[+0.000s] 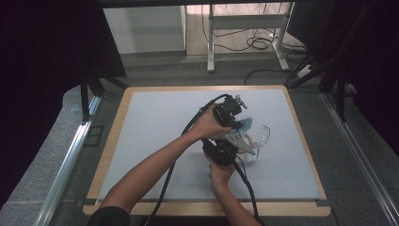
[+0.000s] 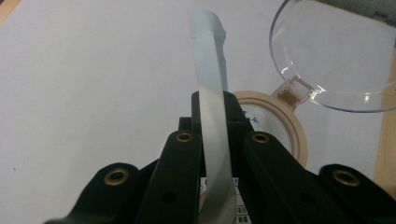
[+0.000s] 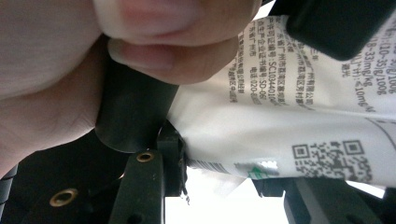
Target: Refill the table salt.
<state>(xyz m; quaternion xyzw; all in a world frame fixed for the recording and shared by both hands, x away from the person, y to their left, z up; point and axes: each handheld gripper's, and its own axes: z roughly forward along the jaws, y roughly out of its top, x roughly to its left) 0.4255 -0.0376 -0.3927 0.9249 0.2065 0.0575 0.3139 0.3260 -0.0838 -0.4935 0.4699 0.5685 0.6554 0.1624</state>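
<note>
A round beige container (image 2: pixel 280 122) with its clear hinged lid (image 2: pixel 327 60) flipped open sits on the grey-topped counter (image 1: pixel 155 136), right beneath both tools. The left gripper (image 2: pixel 215 140) is clenched on the edge of a white printed sachet (image 3: pixel 299 116), held above that container. The right gripper (image 3: pixel 219 182) grasps the same sachet from the other side, close against the left hand (image 3: pixel 93 51).

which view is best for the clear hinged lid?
Left gripper view: the clear lid stands open, hinged to the beige-rimmed container. In the high view it is small, right of the tongs. The right gripper view looks at the printed pouch.
</note>
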